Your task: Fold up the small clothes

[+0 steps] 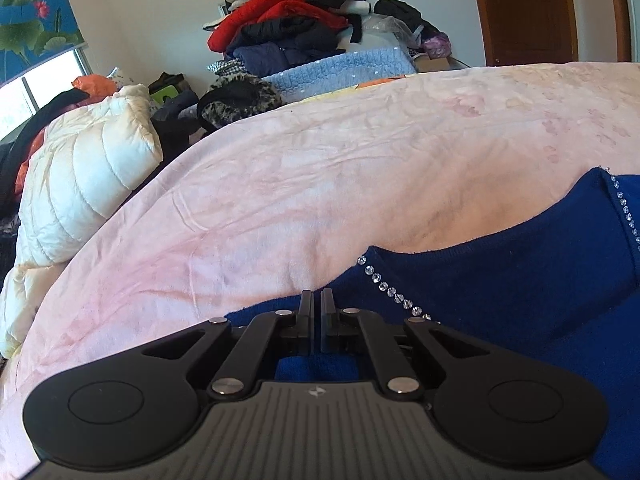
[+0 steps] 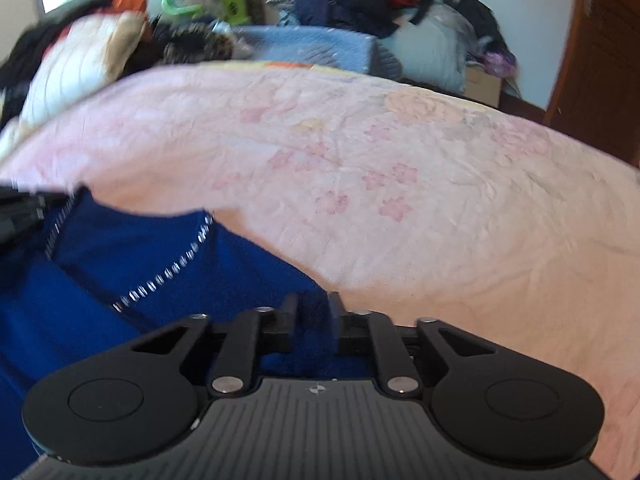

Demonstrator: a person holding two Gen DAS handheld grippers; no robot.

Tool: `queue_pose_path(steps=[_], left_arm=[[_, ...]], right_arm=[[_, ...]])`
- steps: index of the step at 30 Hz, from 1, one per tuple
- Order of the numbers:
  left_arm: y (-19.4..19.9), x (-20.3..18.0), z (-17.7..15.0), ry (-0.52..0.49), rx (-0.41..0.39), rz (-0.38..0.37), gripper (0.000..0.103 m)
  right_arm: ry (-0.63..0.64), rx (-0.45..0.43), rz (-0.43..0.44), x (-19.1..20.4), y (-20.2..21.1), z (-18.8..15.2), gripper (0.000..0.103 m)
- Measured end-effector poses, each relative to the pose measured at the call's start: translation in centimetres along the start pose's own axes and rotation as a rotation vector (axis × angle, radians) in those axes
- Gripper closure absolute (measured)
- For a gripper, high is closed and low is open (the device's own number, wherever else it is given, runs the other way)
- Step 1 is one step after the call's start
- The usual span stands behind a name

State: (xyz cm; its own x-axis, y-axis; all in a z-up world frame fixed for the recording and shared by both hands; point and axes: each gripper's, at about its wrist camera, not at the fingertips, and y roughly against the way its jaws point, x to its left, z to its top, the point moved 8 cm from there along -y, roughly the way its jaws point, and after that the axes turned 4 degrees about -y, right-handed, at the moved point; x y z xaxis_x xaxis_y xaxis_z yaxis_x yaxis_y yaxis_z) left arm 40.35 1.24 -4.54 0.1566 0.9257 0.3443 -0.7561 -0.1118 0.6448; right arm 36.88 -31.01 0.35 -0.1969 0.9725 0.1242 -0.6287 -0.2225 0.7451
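Note:
A deep blue knit garment [image 1: 500, 288] with a rhinestone trim [image 1: 394, 294] lies on a pink flowered bedspread [image 1: 320, 180]. My left gripper [image 1: 317, 300] is shut at the garment's near left edge, and blue fabric runs up under its fingers and appears pinched. In the right wrist view the same garment [image 2: 120, 248] fills the lower left. My right gripper [image 2: 313, 304] stands partly open over its right edge, with blue cloth in the gap and the pads not pressing on it. The left gripper [image 2: 20, 208] shows at the far left by the garment's corner.
A white quilted jacket [image 1: 88, 176] lies at the bed's left side. Behind the bed a tall pile of red and dark clothes [image 1: 288, 28] sits above a light blue knit blanket [image 1: 340, 68]. A brown door [image 1: 528, 8] is at the back right.

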Motion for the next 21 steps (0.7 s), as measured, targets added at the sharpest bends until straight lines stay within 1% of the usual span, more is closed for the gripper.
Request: queue_pose_path(steps=[1,2,4,5,6,7,8,9,10,14,18,19,21], left_arm=[[0.5,0.1,-0.1,0.010,0.006,-0.006,0.100],[1.3,0.2,-0.3,0.015,0.001,-0.013,0.098],[3.1,0.3,-0.6,0.006,-0.017,-0.015,0.092],[4.1,0.4,-0.7,0.006,-0.027,-0.009,0.083],[5.0,0.5,-0.9,0.016,-0.034,-0.013,0.063],[5.8,0.6,-1.2,0.029,-0.043,-0.020,0.050],[6.7,0.6,-1.4,0.043,-0.054,-0.023,0.027],[7.5,0.6,-1.6,0.051,-0.070,-0.023,0.023],[8.1,0.5,-1.8,0.053,-0.079,-0.032,0.023],[8.9,0.0,-3.1,0.070,-0.047,-0.076,0.024],[7.6,-0.9,-5.2,0.067,0.011,-0.098,0.024],[7.1,-0.9,-5.8,0.088,0.021,-0.112,0.023],[6.7,-0.4,-6.4,0.149,-0.011,-0.140,0.022]], right_arm=[[-0.030,-0.035,0.011,0.0,1.0,0.0,0.065],[-0.050,-0.070,0.028,0.3,2.3,-0.1,0.065],[-0.057,-0.101,0.072,1.4,4.9,-1.1,0.065],[-0.044,-0.101,0.092,2.3,6.0,-1.9,0.065],[-0.023,-0.095,0.103,3.2,6.8,-2.8,0.065],[-0.007,-0.081,0.111,3.9,7.2,-3.6,0.065],[0.009,-0.062,0.121,4.8,7.5,-4.5,0.065],[0.020,-0.048,0.126,5.5,7.7,-5.3,0.065],[0.028,-0.037,0.128,6.0,7.6,-5.8,0.065],[0.030,0.009,0.109,7.3,6.6,-7.3,0.065],[0.024,0.024,0.097,7.7,5.6,-8.2,0.063],[0.017,0.024,0.100,7.6,5.5,-8.2,0.063],[0.017,0.035,0.101,7.6,5.4,-8.4,0.063]])
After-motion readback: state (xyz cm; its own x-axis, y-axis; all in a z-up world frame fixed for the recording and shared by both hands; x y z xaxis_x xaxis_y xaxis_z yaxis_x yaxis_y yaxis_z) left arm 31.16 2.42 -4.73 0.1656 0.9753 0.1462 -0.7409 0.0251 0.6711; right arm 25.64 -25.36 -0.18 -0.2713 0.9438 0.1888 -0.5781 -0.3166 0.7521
